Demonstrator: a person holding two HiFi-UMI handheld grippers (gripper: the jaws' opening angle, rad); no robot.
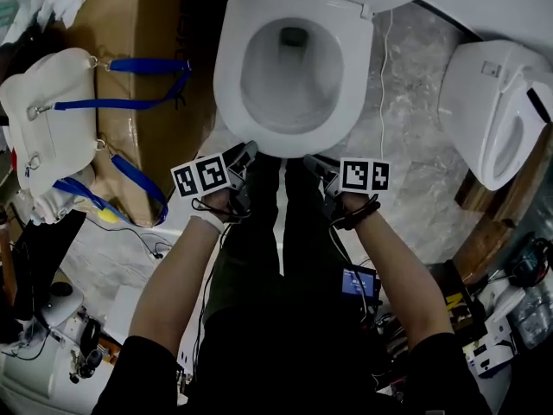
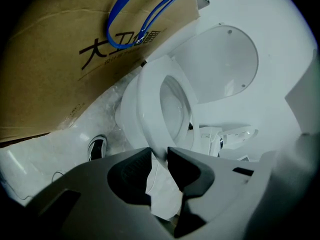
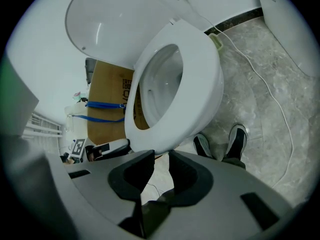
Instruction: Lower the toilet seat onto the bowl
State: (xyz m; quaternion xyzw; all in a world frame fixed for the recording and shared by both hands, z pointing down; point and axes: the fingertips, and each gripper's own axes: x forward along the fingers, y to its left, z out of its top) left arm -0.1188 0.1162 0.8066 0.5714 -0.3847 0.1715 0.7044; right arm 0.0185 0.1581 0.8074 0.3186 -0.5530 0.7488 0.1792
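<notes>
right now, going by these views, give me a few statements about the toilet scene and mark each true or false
1. The white plastic toilet lid stands raised. True.
2. The left gripper is empty. False: the front edge of the white oval toilet seat sits between its jaws.
3. Blue straps lie across the brown cardboard box. True.
4. The second white toilet stands beside that box. False: it stands on the opposite side, at the head view's right.
</notes>
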